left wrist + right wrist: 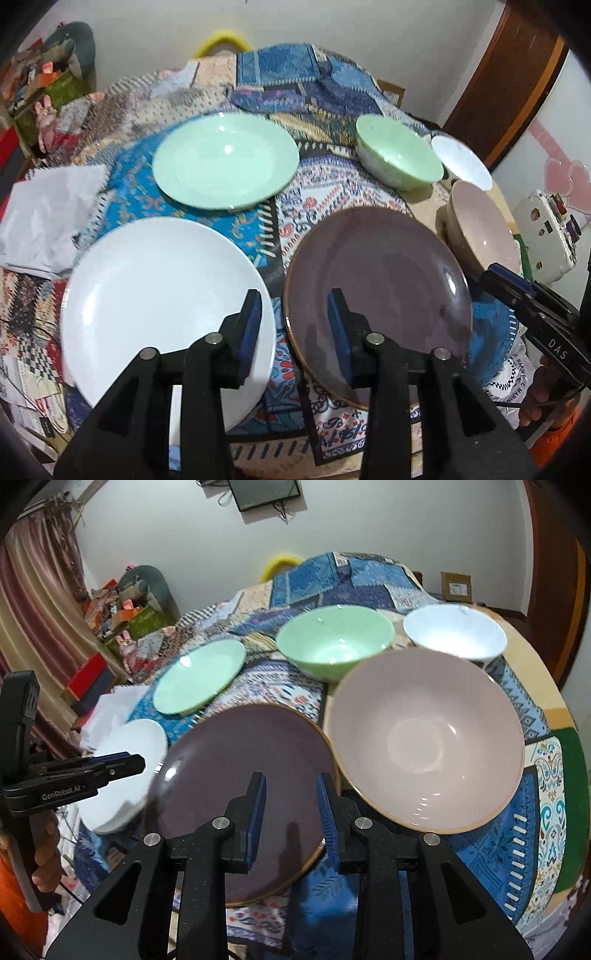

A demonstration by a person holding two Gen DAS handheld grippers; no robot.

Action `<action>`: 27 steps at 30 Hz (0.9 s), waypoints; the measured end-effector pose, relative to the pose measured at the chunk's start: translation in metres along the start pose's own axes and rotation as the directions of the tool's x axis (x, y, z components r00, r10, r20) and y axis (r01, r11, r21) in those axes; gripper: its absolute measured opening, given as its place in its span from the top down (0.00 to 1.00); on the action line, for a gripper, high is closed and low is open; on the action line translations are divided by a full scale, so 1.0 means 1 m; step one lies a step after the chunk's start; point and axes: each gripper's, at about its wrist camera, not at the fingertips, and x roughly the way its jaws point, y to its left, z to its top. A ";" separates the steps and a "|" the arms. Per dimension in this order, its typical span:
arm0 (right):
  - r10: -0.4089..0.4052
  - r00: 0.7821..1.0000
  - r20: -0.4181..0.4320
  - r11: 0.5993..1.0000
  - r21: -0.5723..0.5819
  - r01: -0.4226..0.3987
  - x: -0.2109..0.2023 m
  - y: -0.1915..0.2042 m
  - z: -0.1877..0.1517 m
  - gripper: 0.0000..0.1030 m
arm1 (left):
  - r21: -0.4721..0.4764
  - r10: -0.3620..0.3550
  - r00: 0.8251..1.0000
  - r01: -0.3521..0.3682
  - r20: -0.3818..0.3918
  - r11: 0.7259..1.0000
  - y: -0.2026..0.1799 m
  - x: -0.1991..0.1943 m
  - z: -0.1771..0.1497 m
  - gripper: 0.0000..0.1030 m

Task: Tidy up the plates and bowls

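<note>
Nothing is stacked yet: both grippers, left gripper (295, 325) & right gripper (291, 812), are held released w/ nothing grasped, purple plate (376, 295) beneath/between fingertips, white plate (155, 295), green plate (225, 160) & three bowls (424, 734) ahead, apparently all separate.

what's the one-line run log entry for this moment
left gripper: open, empty | right gripper: open, empty | purple plate: on table, untouched

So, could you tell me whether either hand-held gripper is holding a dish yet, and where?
Nothing is held: the left hand-held gripper and right hand-held gripper are both open, above the purple plate.
</note>
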 end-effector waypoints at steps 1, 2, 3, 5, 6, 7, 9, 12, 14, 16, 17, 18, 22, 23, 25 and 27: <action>0.004 1.000 0.008 1.000 -0.004 -0.004 -0.002 0.003 0.001 0.74 | 0.004 0.005 1.000 -0.005 0.018 1.000 0.000 -0.007 0.000 0.61; 0.012 1.000 0.020 1.000 -0.011 -0.012 -0.006 0.007 0.003 0.73 | 0.007 0.009 0.999 -0.010 0.032 1.000 0.001 -0.013 -0.001 0.61; 0.018 1.000 0.026 1.000 -0.015 -0.017 -0.008 0.011 0.004 0.72 | 0.011 0.015 0.999 -0.016 0.046 1.000 0.001 -0.019 -0.001 0.60; 0.035 0.998 0.043 0.999 -0.028 -0.033 -0.013 0.019 0.007 0.69 | 0.021 0.035 0.996 -0.036 0.082 0.999 0.001 -0.033 -0.001 0.55; 0.042 0.998 0.050 0.998 -0.037 -0.041 -0.015 0.023 0.009 0.68 | 0.026 0.045 0.994 -0.047 0.101 0.999 0.001 -0.040 -0.002 0.52; 0.048 0.997 0.058 0.998 -0.045 -0.046 -0.017 0.027 0.010 0.67 | 0.029 0.052 0.992 -0.056 0.115 0.998 0.002 -0.045 -0.002 0.49; 0.061 0.996 0.067 0.996 -0.063 -0.057 -0.019 0.034 0.013 0.64 | 0.036 0.068 0.988 -0.074 0.142 0.997 0.004 -0.056 -0.004 0.45; 0.086 0.993 0.075 0.993 -0.087 -0.079 -0.019 0.046 0.016 0.58 | 0.033 0.087 0.984 -0.093 0.157 0.995 0.012 -0.066 -0.007 0.40; 0.103 0.992 0.072 0.990 -0.103 -0.095 -0.015 0.055 0.018 0.56 | 0.020 0.106 0.981 -0.110 0.160 0.994 0.022 -0.070 -0.010 0.39; 0.121 0.991 0.060 0.987 -0.118 -0.113 -0.010 0.063 0.019 0.56 | 0.003 0.120 0.981 -0.122 0.156 0.993 0.031 -0.071 -0.012 0.38; 0.128 0.990 0.055 0.985 -0.122 -0.120 -0.009 0.065 0.018 0.56 | -0.008 0.129 0.980 -0.129 0.152 0.992 0.038 -0.072 -0.014 0.38; 0.140 0.989 0.043 0.983 -0.129 -0.134 -0.005 0.071 0.018 0.56 | -0.018 0.137 0.979 -0.136 0.148 0.991 0.044 -0.071 -0.015 0.38; 0.177 0.984 -0.012 0.972 -0.155 -0.176 0.015 0.091 0.017 0.56 | -0.067 0.182 0.976 -0.175 0.120 0.982 0.073 -0.069 -0.024 0.36; 0.182 0.983 -0.024 0.969 -0.162 -0.184 0.019 0.095 0.015 0.56 | -0.079 0.191 0.975 -0.183 0.111 0.980 0.080 -0.067 -0.026 0.36; 0.191 0.980 -0.047 0.965 -0.173 -0.196 0.026 0.102 0.013 0.56 | -0.101 0.207 0.974 -0.197 0.092 0.975 0.095 -0.064 -0.032 0.36; 0.200 0.977 -0.076 0.959 -0.187 -0.211 0.036 0.111 0.011 0.56 | -0.119 0.223 0.972 -0.214 0.075 0.970 0.108 -0.060 -0.037 0.36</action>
